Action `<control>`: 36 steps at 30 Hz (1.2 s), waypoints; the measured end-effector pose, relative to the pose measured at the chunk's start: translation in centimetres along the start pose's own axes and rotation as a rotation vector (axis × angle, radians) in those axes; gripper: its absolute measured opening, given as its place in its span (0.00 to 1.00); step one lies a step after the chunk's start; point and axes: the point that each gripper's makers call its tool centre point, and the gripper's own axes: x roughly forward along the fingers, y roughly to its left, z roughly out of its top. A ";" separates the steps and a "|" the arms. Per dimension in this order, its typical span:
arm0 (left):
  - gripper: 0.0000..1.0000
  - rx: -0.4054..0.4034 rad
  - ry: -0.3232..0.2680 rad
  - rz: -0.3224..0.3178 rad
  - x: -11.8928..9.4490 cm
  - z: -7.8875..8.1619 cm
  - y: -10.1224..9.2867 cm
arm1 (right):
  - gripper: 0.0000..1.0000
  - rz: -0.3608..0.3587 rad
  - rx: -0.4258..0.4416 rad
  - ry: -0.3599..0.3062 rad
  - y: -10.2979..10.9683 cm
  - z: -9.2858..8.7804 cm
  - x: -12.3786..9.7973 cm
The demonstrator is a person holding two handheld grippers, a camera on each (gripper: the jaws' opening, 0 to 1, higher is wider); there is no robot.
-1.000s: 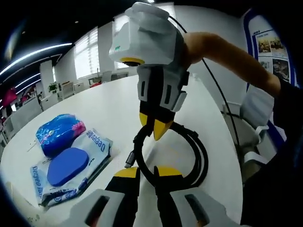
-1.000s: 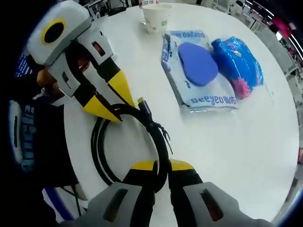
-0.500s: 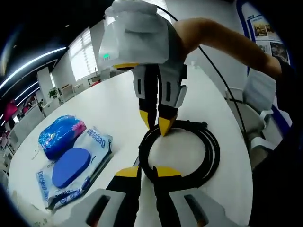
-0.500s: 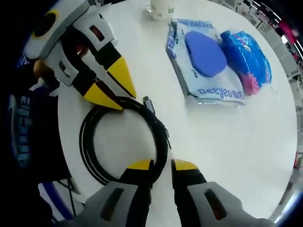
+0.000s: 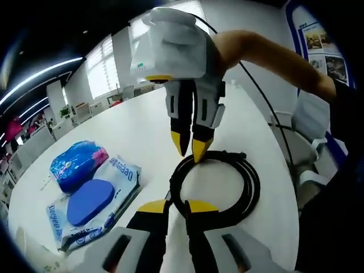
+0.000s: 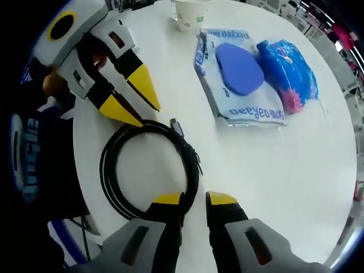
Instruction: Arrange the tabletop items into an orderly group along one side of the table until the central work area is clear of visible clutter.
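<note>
A coiled black cable [image 5: 251, 183] lies flat on the white round table [image 5: 131, 131], near its edge. My left gripper [image 5: 176, 206] is open, and the coil's near side lies right at its yellow tips. My right gripper [image 5: 189, 149] hangs just above the coil's far side, open and holding nothing. In the right gripper view the coil [image 6: 109, 170] lies left of my right gripper [image 6: 195, 199]. There the left gripper [image 6: 140, 109] shows its tips apart over the coil's top.
A wet-wipes pack with a blue lid [image 6: 240, 85] and a blue tissue packet [image 6: 287, 63] lie side by side. A paper cup [image 6: 190, 11] stands beyond them. A person's arm [image 5: 273, 57] holds the right gripper. A chair [image 5: 307, 148] stands past the table edge.
My right gripper has opened and let go of the cable, which dropped from a raised, squeezed shape into a flat round coil. The left gripper stays at the coil's near side.
</note>
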 end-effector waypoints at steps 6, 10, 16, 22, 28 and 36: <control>0.11 -0.006 0.000 0.000 0.1 -0.3 -0.1 | 0.14 0.005 0.004 -0.005 0.6 -0.2 0.2; 0.12 -0.006 0.000 0.000 0.1 -0.4 -0.2 | 0.14 0.007 0.002 0.001 0.8 -0.4 0.3; 0.13 -0.008 -0.006 0.005 -0.2 -0.3 -0.1 | 0.15 0.005 0.004 -0.004 0.1 -0.1 -0.1; 0.25 -0.008 -0.008 0.026 -0.6 -0.2 0.7 | 0.30 -0.037 0.002 -0.037 -0.6 0.6 -0.4; 0.48 0.020 0.002 0.056 -0.9 -0.2 1.1 | 0.62 -0.110 -0.008 -0.048 -2.2 1.1 -0.6; 0.83 -0.008 0.010 0.126 -1.1 -0.4 2.4 | 0.90 -0.178 0.049 -0.064 -3.6 1.0 -0.7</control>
